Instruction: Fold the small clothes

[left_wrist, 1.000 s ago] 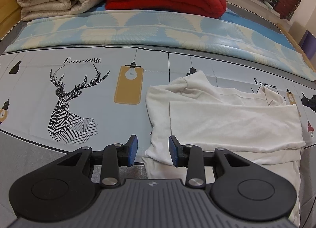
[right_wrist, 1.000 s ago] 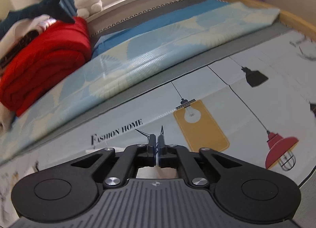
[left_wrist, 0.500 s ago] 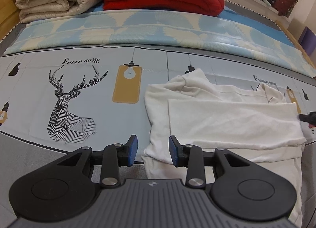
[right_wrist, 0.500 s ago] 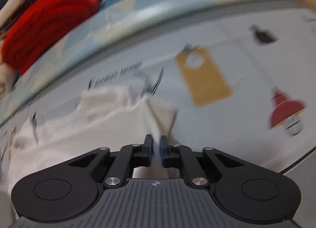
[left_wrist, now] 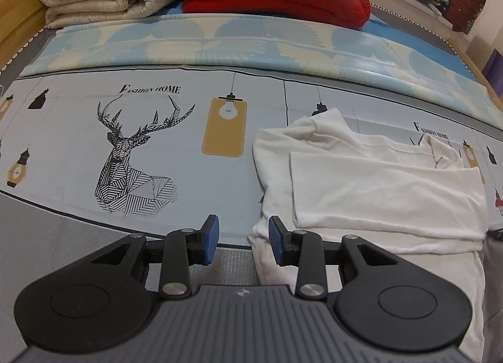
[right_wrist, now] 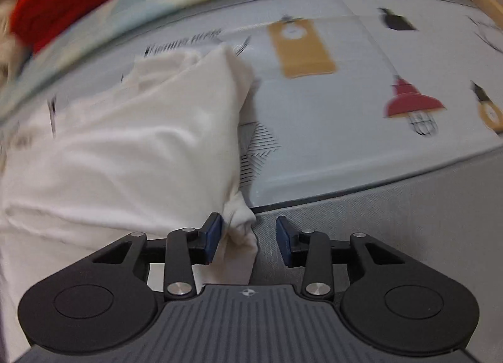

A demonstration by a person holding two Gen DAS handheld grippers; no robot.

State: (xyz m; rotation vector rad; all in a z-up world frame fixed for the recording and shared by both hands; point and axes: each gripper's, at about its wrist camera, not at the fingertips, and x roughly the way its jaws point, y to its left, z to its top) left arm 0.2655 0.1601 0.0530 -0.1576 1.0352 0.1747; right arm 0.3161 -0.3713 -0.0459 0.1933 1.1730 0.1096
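1. Your right gripper [right_wrist: 250,238] has just opened, releasing the shirt [right_wrist: 132,155] fold; cloth still lies between the jaws.
2. Left gripper [left_wrist: 242,238] waits part-open, empty, at the shirt's 9 o'clock edge.
3. Next: pinch both hem corners, fold toward 12.

A white shirt [left_wrist: 371,193] is spread flat on a printed sheet [left_wrist: 78,130], partly folded: one rectangular panel is laid across its middle, with a sleeve bunched at the far left corner. In the right wrist view, blurred, the shirt's [right_wrist: 132,155] right edge is seen folded over, and a small crumpled corner lies at its near end.
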